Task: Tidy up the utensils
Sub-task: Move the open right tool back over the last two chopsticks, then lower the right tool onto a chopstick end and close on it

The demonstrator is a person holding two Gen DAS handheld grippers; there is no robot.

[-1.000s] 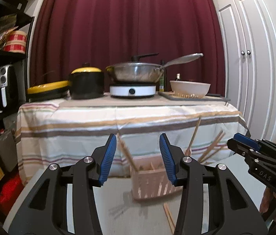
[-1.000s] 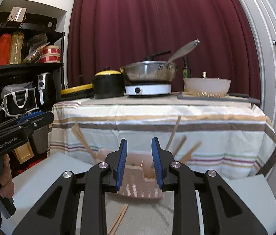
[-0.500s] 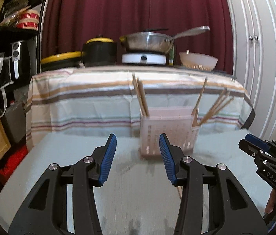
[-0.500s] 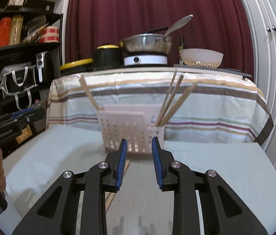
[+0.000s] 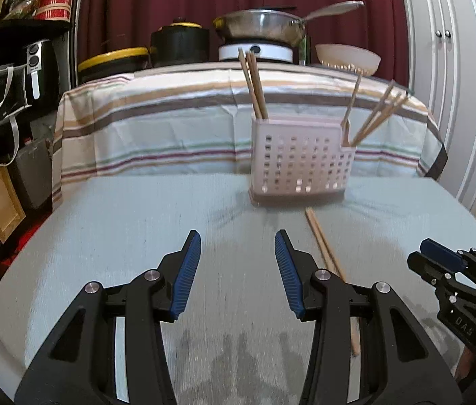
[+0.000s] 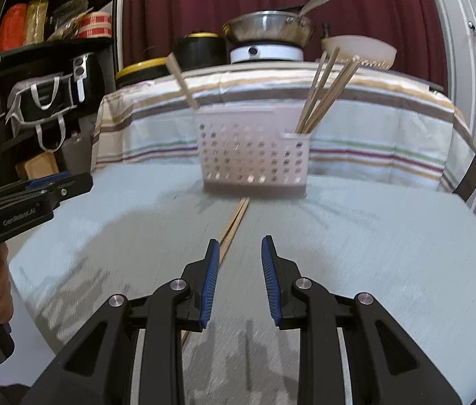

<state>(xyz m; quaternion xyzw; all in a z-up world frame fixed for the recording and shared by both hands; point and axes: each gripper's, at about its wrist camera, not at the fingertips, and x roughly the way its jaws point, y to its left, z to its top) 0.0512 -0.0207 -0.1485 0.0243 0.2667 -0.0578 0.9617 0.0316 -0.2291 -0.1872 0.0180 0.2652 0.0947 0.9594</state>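
Both hand-held grippers, left (image 5: 238, 270) and right (image 6: 239, 276), hover with jaws parted and empty over the worktop (image 5: 119, 236), aligned toward loose chopsticks (image 5: 325, 249) lying before the caddy (image 5: 300, 162), ready for pickup.

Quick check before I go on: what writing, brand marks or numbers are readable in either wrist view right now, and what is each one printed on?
"GenRobot.AI": white lettering on the side of the left gripper, seen in the right wrist view.
"DAS": pale letters on the body of the right gripper, seen in the left wrist view.
Packages on the shelf: any print is too blurred to read.
Nothing legible on the utensil basket or the stove.
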